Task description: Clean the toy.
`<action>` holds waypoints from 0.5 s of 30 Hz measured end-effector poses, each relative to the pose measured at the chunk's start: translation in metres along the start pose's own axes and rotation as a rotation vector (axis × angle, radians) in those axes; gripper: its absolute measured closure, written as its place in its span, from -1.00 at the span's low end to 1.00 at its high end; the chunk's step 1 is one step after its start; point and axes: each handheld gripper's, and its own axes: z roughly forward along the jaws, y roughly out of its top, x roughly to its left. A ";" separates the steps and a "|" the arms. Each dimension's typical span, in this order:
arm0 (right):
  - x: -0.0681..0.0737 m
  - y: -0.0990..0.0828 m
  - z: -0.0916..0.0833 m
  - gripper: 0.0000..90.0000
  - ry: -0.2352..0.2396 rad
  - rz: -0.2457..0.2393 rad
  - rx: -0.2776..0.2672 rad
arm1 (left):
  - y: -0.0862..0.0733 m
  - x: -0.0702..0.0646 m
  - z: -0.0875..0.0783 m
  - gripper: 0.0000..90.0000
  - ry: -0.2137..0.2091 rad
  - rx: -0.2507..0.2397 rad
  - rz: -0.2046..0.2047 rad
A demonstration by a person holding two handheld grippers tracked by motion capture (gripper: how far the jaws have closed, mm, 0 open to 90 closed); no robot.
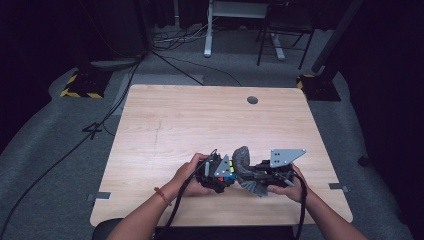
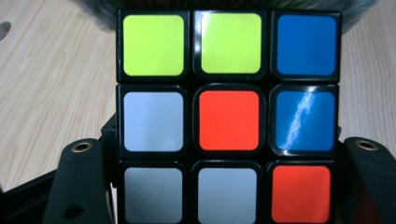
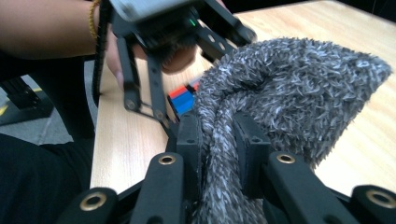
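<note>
In the high view, low and just left of centre, the left gripper (image 1: 223,175) pinches a puzzle cube (image 1: 228,173) above the front part of the wooden desk (image 1: 200,120). The left gripper view has the cube (image 2: 229,116) between the two black jaws, its facing side showing yellow-green, blue, white and red tiles. Immediately right of it in the high view, touching the cube, a grey fuzzy cloth (image 1: 246,170) is clamped by the right gripper (image 1: 251,176). In the right gripper view the cloth (image 3: 289,93) bunches up between the pressed jaws in the lower centre and spreads to the upper right, with the cube (image 3: 183,99) just left of it.
</note>
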 end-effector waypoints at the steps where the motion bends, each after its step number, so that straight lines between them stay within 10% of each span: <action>1: 0.002 0.001 0.001 0.67 -0.009 -0.015 0.009 | 0.000 0.000 0.000 -0.26 0.003 0.002 0.007; 15: -0.018 -0.022 0.010 0.68 -0.044 0.058 0.132 | 0.000 0.005 -0.018 -0.26 0.003 -0.107 -0.020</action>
